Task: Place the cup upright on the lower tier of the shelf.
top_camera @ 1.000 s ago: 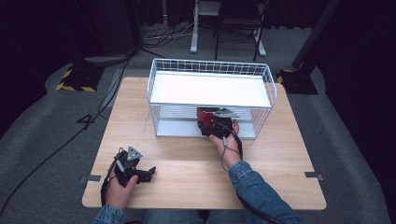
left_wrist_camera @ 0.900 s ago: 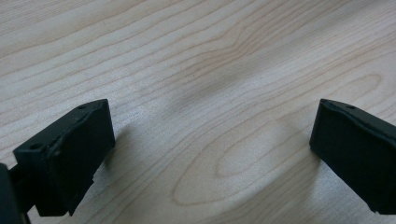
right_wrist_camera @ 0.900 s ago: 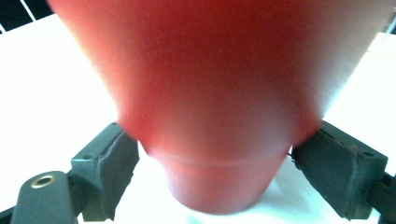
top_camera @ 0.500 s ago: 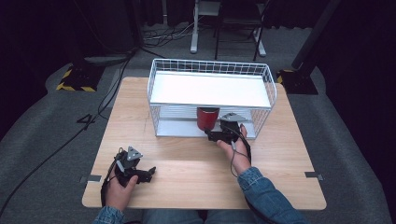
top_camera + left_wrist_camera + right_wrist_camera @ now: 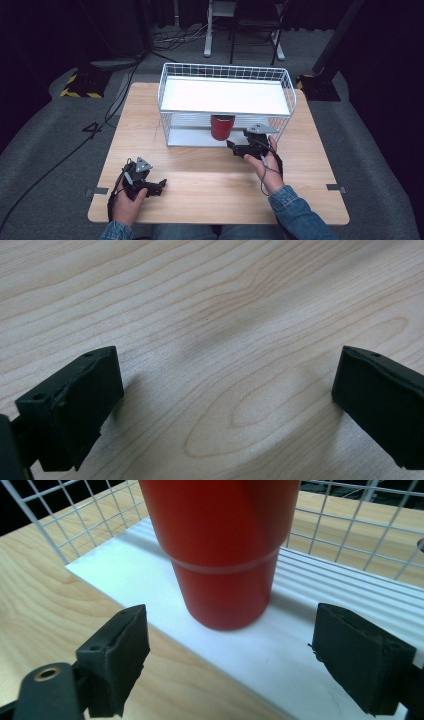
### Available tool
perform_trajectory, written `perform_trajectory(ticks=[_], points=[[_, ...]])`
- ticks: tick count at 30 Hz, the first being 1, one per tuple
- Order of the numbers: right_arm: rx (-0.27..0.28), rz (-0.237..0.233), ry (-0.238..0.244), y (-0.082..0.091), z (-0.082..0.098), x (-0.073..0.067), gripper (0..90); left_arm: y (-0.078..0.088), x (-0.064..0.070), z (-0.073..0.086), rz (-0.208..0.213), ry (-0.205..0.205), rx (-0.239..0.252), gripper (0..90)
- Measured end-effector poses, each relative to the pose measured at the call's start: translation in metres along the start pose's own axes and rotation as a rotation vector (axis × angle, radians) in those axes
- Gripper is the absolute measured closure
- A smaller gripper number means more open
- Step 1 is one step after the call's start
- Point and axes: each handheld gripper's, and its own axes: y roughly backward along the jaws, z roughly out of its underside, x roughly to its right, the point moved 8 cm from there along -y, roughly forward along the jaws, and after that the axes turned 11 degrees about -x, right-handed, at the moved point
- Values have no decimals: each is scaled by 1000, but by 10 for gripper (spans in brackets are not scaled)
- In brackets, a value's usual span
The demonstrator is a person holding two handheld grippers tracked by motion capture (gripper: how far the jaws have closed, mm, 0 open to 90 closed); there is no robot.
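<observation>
A red cup stands upright on the lower white shelf of a white wire rack, near the shelf's front edge. Just in front of it and to its right, my right gripper is open, jaws spread wide and apart from the cup. Near the table's front left, my left gripper rests low over bare wood, open with nothing between its jaws.
The wire rack has an upper white shelf and wire sides. It stands at the back middle of the wooden table. Cables trail on the grey floor at left.
The right gripper has let go of the red cup and drawn back toward the person. The cup now stands alone on the lower shelf. The left gripper has stayed put.
</observation>
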Motion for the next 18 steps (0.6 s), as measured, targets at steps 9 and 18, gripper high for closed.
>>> perform_trajectory(ticks=[9,18], points=[[6,-14,8,33,9,7,158,0,0,0,0,1,1,4],[-18,-32,31,64,27,20,158,0,0,0,1,2,1,4]])
